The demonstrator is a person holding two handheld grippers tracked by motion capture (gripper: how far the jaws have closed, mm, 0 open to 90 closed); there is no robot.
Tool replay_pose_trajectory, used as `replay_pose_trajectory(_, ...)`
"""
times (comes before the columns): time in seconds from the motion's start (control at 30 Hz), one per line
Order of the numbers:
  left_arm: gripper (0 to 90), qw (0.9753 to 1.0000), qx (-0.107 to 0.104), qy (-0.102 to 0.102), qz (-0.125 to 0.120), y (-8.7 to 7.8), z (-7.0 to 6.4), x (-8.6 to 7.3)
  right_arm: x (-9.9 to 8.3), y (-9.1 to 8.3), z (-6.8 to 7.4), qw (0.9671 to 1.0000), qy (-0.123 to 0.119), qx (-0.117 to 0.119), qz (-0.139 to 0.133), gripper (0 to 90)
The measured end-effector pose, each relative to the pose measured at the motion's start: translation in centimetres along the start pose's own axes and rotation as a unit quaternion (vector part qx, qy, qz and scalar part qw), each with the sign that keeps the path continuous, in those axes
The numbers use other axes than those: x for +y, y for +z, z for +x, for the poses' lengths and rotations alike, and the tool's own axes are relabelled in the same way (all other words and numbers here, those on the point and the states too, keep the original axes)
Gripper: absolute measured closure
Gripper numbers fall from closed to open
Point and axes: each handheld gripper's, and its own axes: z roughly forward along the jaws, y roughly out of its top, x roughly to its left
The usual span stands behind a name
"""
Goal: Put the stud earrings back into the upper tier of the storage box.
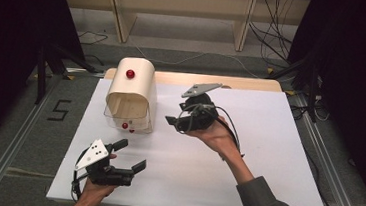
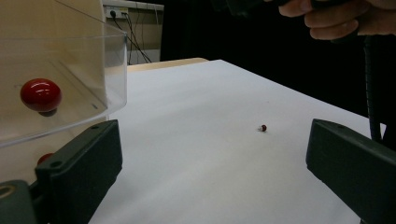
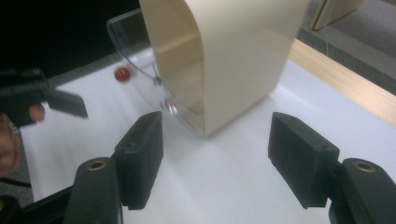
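A cream box (image 1: 139, 86) with a rounded top stands at the back left of the white table (image 1: 265, 175). Its clear curved lid (image 1: 141, 124) hangs at the open front and carries a red knob (image 1: 125, 125); a second red knob (image 1: 130, 73) sits on top. My left gripper (image 1: 131, 154) is open near the front left, below the box. My right gripper (image 1: 176, 113) is open, held above the table just right of the box and aimed at it. Ahead of my open right gripper (image 3: 215, 154) are the box (image 3: 233, 56) and lid (image 3: 133, 60). In the left gripper view, the knob (image 2: 41, 94) is close at left.
A tiny dark red bead (image 2: 264, 128) lies on the white surface ahead of the left gripper (image 2: 212, 163). A wooden strip (image 1: 243, 83) edges the table's far side. Wooden shelving (image 1: 179, 12) and cables (image 1: 271, 45) lie on the floor beyond.
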Motion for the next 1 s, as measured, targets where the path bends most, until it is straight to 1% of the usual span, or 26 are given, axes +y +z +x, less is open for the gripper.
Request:
replay_pose_trajectory(0.13,3.2,1.0000,0.001,0.000,0.000,0.0,0.0,0.0,-2.0,-1.0,-1.1,0.9999,0.007,-0.007,0.007,34.0)
replay_pose_trajectory(0.4,3.2,1.0000,0.001,0.000,0.001,0.0,0.0,0.0,-4.6,-2.1,-2.4,0.9995,0.024,-0.014,0.012,32.0)
replay_pose_trajectory(0.63,3.2,1.0000,0.002,0.000,0.002,0.0,0.1,-0.1,-6.1,-2.6,-3.1,0.9992,0.036,-0.017,0.012,31.7)
replay_pose_trajectory(0.9,3.1,1.0000,0.002,-0.001,0.003,0.0,0.1,-0.1,-7.8,-2.9,-3.4,0.9989,0.039,-0.021,0.015,31.7)
replay_pose_trajectory(1.0,3.1,1.0000,0.002,0.000,0.003,0.0,0.1,-0.1,-8.4,-3.1,-3.6,0.9987,0.043,-0.020,0.015,31.6)
